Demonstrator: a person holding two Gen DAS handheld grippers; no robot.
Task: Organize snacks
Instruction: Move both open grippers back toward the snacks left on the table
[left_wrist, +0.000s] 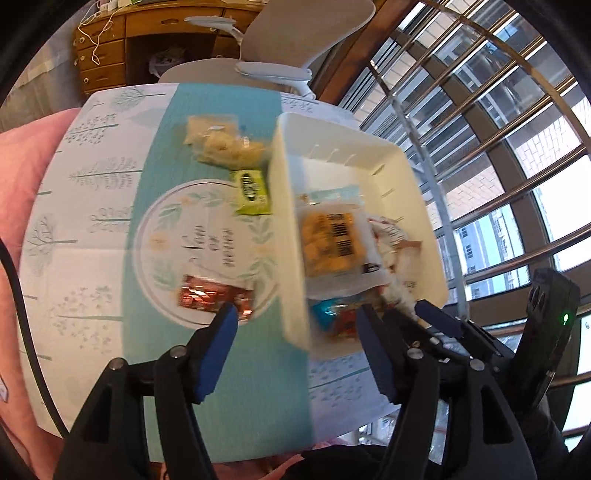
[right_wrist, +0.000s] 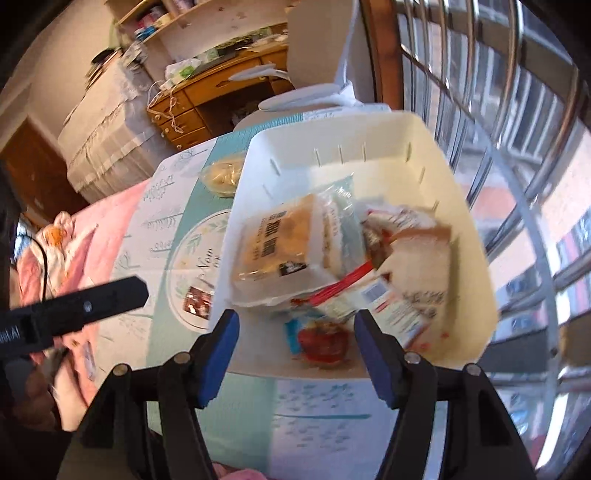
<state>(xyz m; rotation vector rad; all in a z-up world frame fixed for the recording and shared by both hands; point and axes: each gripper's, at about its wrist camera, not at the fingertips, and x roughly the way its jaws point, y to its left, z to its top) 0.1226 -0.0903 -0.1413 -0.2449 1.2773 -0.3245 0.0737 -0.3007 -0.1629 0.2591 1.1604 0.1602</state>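
A white bin (left_wrist: 291, 206) stands on the table's right side and holds several snack packs, among them a clear pack of orange crackers (left_wrist: 332, 240). It also shows in the right wrist view (right_wrist: 469, 236). A red foil snack (left_wrist: 214, 297), a green packet (left_wrist: 253, 192) and a clear bag of pale snacks (left_wrist: 221, 144) lie on the cloth left of the bin. My left gripper (left_wrist: 293, 314) is open and empty above the bin's near left corner. My right gripper (right_wrist: 295, 319) is open and empty over the bin's near edge, above a red and blue pack (right_wrist: 321, 339).
The table has a teal and white printed cloth (left_wrist: 92, 258). A grey office chair (left_wrist: 291, 44) and a wooden desk (left_wrist: 110, 48) stand behind it. Window bars (left_wrist: 498, 110) run along the right. Pink bedding (right_wrist: 55, 240) lies to the left.
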